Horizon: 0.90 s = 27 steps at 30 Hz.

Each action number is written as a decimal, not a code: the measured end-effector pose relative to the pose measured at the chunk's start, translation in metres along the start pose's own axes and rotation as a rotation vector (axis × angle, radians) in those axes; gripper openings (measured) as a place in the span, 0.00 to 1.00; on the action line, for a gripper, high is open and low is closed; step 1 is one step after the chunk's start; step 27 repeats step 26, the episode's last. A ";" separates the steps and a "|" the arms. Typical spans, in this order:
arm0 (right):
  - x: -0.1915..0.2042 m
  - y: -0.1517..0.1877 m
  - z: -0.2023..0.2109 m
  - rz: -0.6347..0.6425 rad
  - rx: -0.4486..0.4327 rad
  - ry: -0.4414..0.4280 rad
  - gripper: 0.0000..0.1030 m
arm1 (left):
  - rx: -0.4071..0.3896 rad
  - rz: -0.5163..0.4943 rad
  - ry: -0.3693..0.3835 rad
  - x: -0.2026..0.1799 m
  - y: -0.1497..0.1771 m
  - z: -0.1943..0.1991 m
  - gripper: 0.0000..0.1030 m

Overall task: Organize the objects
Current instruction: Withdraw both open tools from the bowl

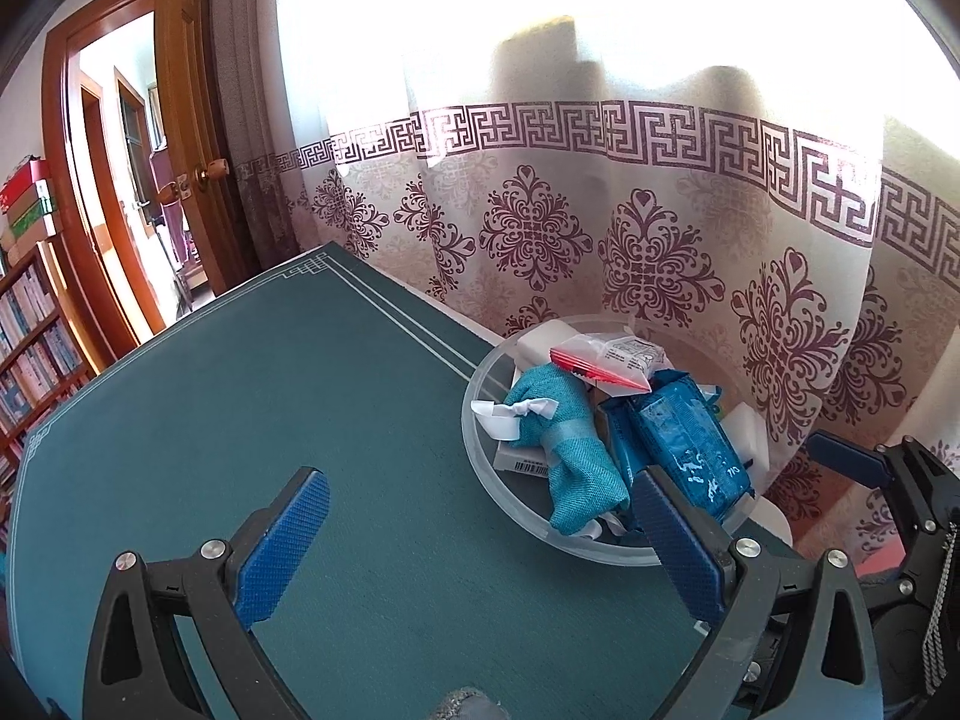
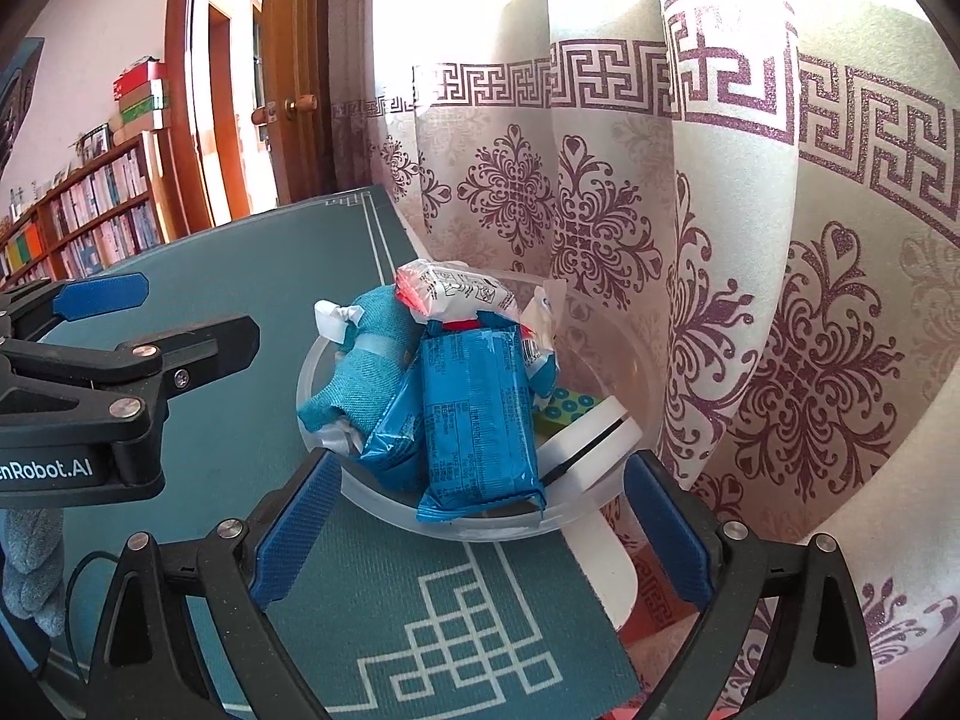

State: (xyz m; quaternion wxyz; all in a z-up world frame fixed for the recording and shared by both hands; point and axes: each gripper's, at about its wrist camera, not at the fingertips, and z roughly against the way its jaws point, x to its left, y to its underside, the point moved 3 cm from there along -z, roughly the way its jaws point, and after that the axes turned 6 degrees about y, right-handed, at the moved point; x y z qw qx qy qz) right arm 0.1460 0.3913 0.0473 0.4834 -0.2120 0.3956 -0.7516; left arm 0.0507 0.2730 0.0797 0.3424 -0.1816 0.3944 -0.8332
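Observation:
A clear plastic bowl [image 2: 480, 525] stands near the right edge of the green table mat [image 2: 240, 276], in front of the curtain. It holds a teal cloth pouch [image 2: 360, 372], blue snack packets [image 2: 474, 420], a red and white packet [image 2: 456, 294] and a white round case [image 2: 600, 438]. My right gripper [image 2: 480, 534] is open, its blue pads [image 2: 294, 534] flanking the bowl's near side without pressing on it. My left gripper [image 1: 480, 540] is open over bare mat, left of the bowl [image 1: 480, 462], with nothing between its fingers. The right gripper's finger [image 1: 846, 459] shows past the bowl.
A patterned curtain [image 1: 660, 240] hangs close behind the bowl. The table's edge [image 2: 600, 564] drops off just right of the bowl. A wooden door [image 1: 192, 120] and a bookshelf [image 2: 102, 210] lie beyond the table's far left. The left gripper [image 2: 198, 309] hovers left of the bowl.

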 end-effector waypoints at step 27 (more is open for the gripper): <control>-0.003 0.003 -0.008 -0.014 0.024 0.007 0.93 | 0.038 -0.016 0.018 -0.007 0.007 -0.007 1.00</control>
